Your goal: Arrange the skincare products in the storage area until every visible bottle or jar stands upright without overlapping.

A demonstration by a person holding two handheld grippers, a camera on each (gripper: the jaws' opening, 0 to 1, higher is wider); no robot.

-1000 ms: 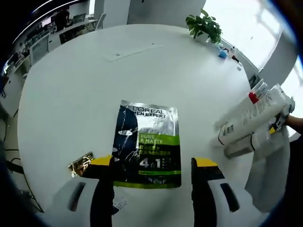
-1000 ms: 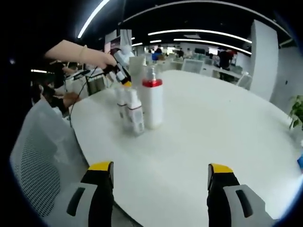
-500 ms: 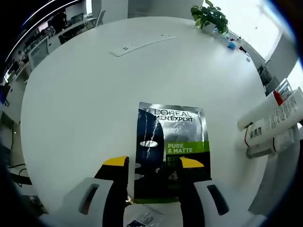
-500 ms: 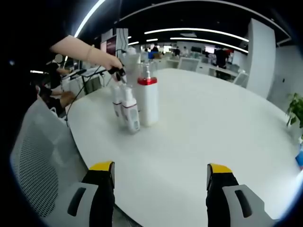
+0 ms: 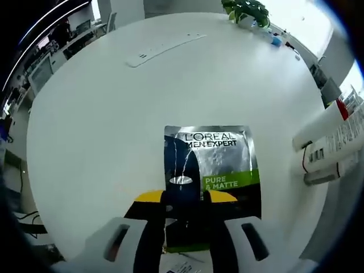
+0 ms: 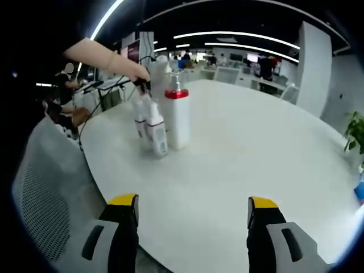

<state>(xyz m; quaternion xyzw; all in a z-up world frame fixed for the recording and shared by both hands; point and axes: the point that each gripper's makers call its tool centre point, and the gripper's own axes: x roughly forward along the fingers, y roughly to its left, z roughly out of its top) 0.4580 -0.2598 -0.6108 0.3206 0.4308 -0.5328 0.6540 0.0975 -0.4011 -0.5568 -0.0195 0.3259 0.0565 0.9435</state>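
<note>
A flat silver, dark blue and green L'Oreal Men Expert sachet [image 5: 211, 165] lies on the round white table [image 5: 102, 114]. My left gripper [image 5: 185, 199] is shut on the sachet's near edge, its yellow-tipped jaws almost together. Several white bottles and tubes [image 5: 333, 136] stand in a cluster at the right edge of the left gripper view. In the right gripper view the same cluster stands upright: a tall white pump bottle with a red collar [image 6: 177, 116] and two smaller tubes [image 6: 154, 129] beside it. My right gripper [image 6: 191, 203] hangs open over bare table, well short of them.
A person's hand and forearm [image 6: 105, 57] reach in behind the bottles. A white power strip [image 5: 162, 48] and a potted plant [image 5: 244, 8] sit at the table's far side. A grey mesh chair [image 6: 42, 193] stands at the table edge on the left.
My left gripper's jaws have moved in from wide apart and shut on the sachet's near edge. My right gripper stays open and has hardly moved.
</note>
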